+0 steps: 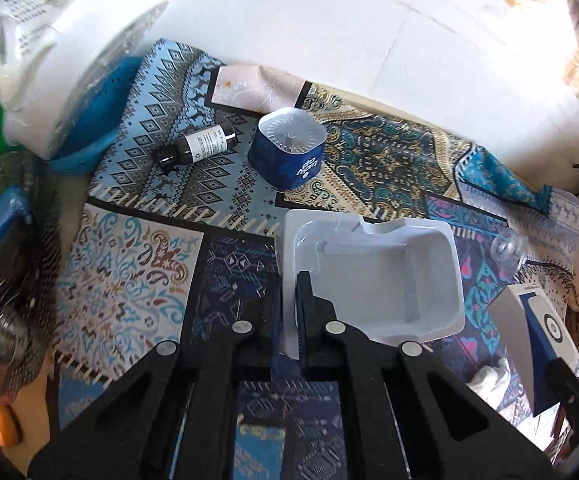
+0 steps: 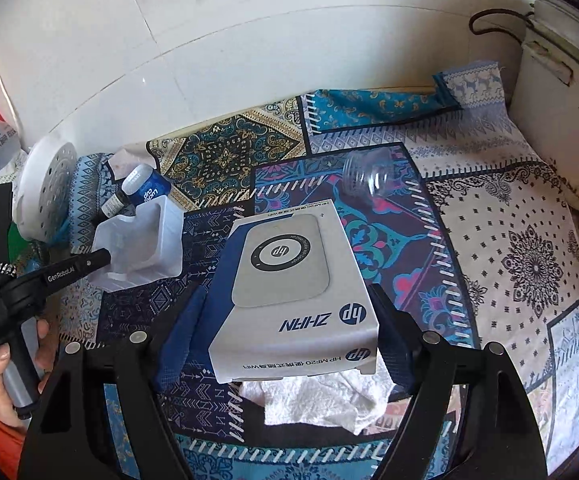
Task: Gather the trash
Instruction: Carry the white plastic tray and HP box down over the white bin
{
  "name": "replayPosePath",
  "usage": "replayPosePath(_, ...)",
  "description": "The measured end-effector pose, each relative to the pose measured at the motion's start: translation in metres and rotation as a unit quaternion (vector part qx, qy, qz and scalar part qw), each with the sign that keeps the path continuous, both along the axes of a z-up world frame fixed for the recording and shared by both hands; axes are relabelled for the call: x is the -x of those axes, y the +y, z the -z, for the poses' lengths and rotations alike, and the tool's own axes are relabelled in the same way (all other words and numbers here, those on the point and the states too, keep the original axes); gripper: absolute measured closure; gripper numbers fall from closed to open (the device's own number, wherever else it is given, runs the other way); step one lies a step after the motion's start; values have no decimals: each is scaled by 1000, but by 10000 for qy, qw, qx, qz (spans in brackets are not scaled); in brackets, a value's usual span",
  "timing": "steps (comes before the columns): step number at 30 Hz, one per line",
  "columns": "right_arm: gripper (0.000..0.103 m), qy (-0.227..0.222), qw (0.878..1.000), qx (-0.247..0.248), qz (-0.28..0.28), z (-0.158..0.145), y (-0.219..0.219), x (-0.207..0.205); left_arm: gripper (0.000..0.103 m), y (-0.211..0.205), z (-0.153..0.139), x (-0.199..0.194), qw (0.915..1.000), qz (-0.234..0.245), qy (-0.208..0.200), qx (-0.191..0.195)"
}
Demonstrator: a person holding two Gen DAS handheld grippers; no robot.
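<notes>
My left gripper (image 1: 289,312) is shut on the near left rim of a white plastic tray insert (image 1: 373,276), which also shows in the right wrist view (image 2: 141,244). My right gripper (image 2: 289,320) is shut on a white and blue HP box (image 2: 289,280), its fingers on both sides; the box also shows in the left wrist view (image 1: 537,344). A crumpled white tissue (image 2: 317,400) lies under the box's near end. A dark bottle (image 1: 199,146), a blue cup (image 1: 287,148) and a clear plastic jar (image 2: 369,178) lie on the patterned cloth (image 2: 509,260).
A blue basket lined with a white bag (image 1: 85,88) stands at the far left. A white perforated disc (image 2: 43,192) leans at the left. A white appliance (image 2: 561,100) stands at the far right. White wall tiles (image 2: 249,40) rise behind.
</notes>
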State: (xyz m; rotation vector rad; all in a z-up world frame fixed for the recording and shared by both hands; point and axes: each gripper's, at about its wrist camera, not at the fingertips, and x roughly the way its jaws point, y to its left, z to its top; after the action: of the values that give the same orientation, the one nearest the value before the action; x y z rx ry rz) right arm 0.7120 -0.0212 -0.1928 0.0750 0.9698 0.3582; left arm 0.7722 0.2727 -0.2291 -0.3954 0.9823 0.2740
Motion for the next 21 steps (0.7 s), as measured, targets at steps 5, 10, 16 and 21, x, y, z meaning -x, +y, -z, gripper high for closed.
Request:
replayPosePath(5, 25, -230, 9996, -133, -106, -18, -36, 22, 98, -30, -23, 32, 9997, -113, -122, -194)
replayPosePath(10, 25, -466, 9980, -205, -384, -34, -75, 47, 98, -68, -44, 76, 9984, -409, -247, -314)
replayPosePath(16, 25, -589, 9954, -273, -709, -46, -121, 77, 98, -119, -64, 134, 9957, -743, -419, -364)
replayPosePath(21, 25, -652, 9943, -303, -785, -51, -149, 97, 98, -154, -75, 169, 9954, -762, -471, -342)
